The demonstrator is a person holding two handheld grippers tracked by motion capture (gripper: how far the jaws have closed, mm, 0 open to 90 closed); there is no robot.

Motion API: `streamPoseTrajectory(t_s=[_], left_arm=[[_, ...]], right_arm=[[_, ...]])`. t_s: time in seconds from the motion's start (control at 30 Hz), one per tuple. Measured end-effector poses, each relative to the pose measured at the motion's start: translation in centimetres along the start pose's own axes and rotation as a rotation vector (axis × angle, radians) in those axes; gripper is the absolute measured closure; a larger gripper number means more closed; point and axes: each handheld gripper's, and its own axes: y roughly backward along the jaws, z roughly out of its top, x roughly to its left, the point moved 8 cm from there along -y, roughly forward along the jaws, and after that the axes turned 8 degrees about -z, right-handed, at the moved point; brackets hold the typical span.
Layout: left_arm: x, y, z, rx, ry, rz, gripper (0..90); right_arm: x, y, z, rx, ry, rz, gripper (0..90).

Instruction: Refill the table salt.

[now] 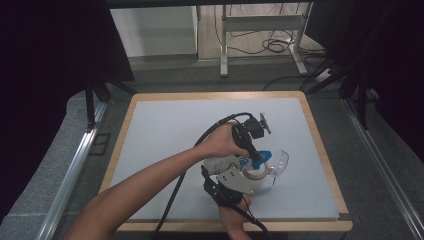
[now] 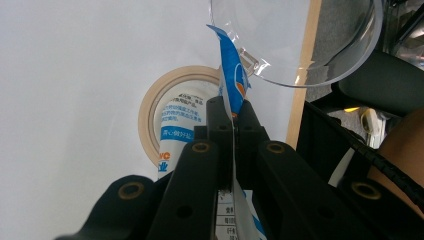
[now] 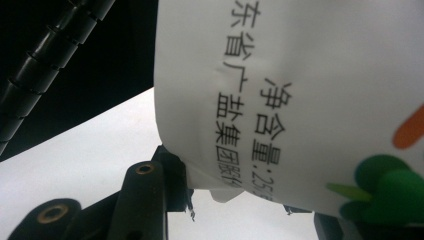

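The bag [image 2: 232, 75] is pinched by the left gripper [image 2: 233, 117] and the right gripper [image 3: 235, 200], its top pointed at the clear bowl [image 2: 320, 65] at upper right.

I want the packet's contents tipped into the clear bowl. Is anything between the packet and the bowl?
Nothing visible. The packet is pinched in the left gripper, its blue top corner already at the clear bowl rim. The tape roll lies below, aside.

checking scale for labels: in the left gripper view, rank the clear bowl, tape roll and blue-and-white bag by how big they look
1. clear bowl, largest, cut off at the top edge.
2. tape roll and blue-and-white bag: unsure. The left gripper pinches the bag close to the camera, and its jaws hide parts of both.
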Motion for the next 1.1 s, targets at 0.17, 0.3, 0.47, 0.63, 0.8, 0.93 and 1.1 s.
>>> streamPoseTrajectory(t_s=[0.17, 0.3, 0.47, 0.63, 0.8, 0.93, 1.1], left_arm=[[0.10, 0.05, -0.01, 0.001, -0.003, 0.002, 89.8], [0.15, 0.16, 0.00, -0.004, 0.003, -0.002, 89.7], [0.16, 0.21, 0.03, -0.003, -0.005, -0.004, 89.8], [0.09, 0.29, 0.19, -0.001, -0.012, 0.002, 89.8], [0.01, 0.25, 0.20, 0.003, -0.010, -0.005, 89.8], [-0.18, 0.13, 0.23, 0.002, 0.000, -0.009, 89.8], [-0.09, 0.23, 0.16, 0.016, -0.006, -0.009, 89.8]], right_arm=[[-0.03, -0.05, -0.01, -0.001, 0.004, 0.001, 56.3], [0.01, -0.17, -0.13, 0.003, 0.006, 0.001, 56.2], [0.00, -0.15, -0.16, 0.003, 0.011, 0.001, 56.2], [-0.08, -0.20, -0.03, 0.002, 0.009, -0.003, 56.2], [-0.07, -0.02, 0.18, -0.002, 0.006, 0.000, 56.2], [-0.06, 0.13, 0.23, -0.004, 0.004, 0.000, 56.3], [0.02, 0.18, 0.36, -0.006, -0.008, 0.007, 56.3]])
